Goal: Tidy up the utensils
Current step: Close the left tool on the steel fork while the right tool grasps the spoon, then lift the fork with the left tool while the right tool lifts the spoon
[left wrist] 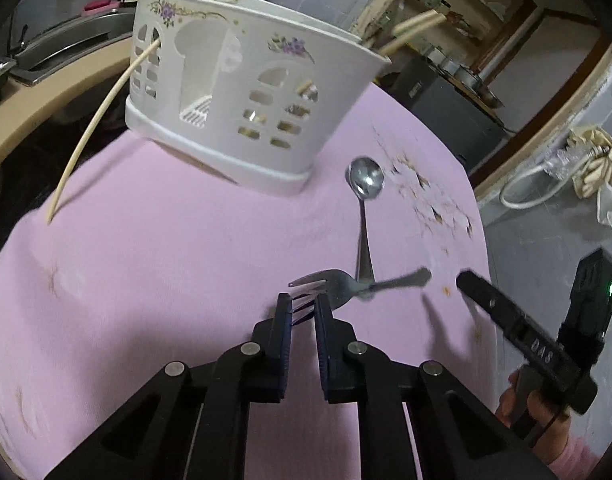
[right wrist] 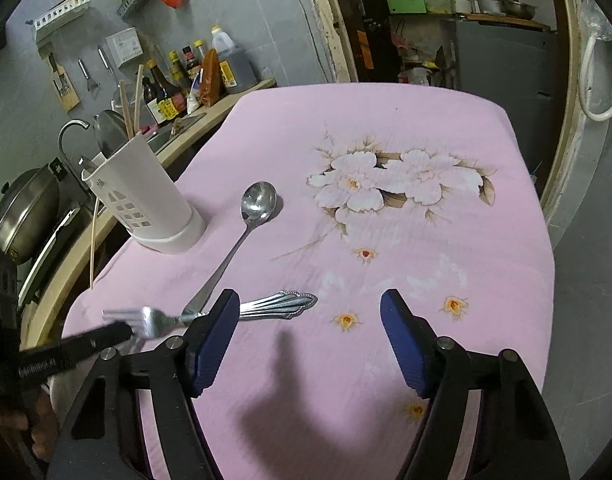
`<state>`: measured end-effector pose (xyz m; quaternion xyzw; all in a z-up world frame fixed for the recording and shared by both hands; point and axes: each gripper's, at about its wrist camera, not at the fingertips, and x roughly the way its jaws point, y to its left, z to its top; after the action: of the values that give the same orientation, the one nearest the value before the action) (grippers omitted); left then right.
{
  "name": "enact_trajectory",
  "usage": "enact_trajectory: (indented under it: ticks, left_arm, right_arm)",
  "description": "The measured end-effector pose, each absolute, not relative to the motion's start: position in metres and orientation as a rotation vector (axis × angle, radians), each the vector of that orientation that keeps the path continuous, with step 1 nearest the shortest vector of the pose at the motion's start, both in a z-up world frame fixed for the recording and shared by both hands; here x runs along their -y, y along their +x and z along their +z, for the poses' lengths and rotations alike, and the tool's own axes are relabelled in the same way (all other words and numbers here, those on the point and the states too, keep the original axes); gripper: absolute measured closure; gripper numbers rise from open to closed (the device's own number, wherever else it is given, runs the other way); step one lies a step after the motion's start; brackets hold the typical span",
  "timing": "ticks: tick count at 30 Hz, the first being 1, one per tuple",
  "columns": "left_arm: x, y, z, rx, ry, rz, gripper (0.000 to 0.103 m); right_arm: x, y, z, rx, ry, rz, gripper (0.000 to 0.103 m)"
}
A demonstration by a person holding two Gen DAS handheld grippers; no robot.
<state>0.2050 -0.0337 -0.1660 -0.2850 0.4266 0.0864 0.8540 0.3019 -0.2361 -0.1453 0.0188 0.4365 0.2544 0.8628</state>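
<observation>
The fork (left wrist: 338, 284) lies on the pink surface (left wrist: 166, 260), its handle crossing the spoon (left wrist: 364, 216) handle, near the white holder (left wrist: 242, 92). The left tongs (left wrist: 302, 312) are nearly closed around the fork's tines; whether they grip yet is hard to tell, as the fork looks blurred. The right tongs (right wrist: 310, 320) hang wide open and empty over the cloth, just beside the fork handle. This looks like the pick-up step; next the fork needs lifting clear of the spoon and dropping upright into the holder.
</observation>
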Motion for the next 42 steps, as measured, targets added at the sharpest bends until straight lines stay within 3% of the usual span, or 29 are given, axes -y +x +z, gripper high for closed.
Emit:
enact_trajectory:
  ticks: [8, 13, 21, 34, 39, 42]
  left_arm:
    - [0.019, 0.222, -0.167, -0.897, -0.620, 0.217, 0.091]
    - [0.008, 0.227, -0.166, -0.897, -0.648, 0.243, 0.091]
    - [-0.004, 0.239, -0.162, -0.911, -0.637, 0.281, 0.091]
    - [-0.010, 0.238, -0.167, -0.889, -0.706, 0.291, 0.092]
    - [-0.012, 0.236, -0.174, -0.876, -0.771, 0.302, 0.092]
    - [-0.013, 0.238, -0.177, -0.867, -0.791, 0.304, 0.092]
  right_arm:
    - [0.221, 0.338, -0.154, -0.944, 0.037, 0.599, 0.042]
    - [0.203, 0.366, -0.163, -0.976, 0.040, 0.652, 0.056]
    - [0.164, 0.405, -0.174, -1.025, -0.034, 0.769, 0.070]
    - [0.130, 0.429, -0.176, -1.062, -0.083, 0.901, 0.073]
    - [0.132, 0.428, -0.179, -1.074, -0.088, 0.929, 0.096]
    - [0.133, 0.424, -0.178, -1.064, -0.082, 0.927, 0.098]
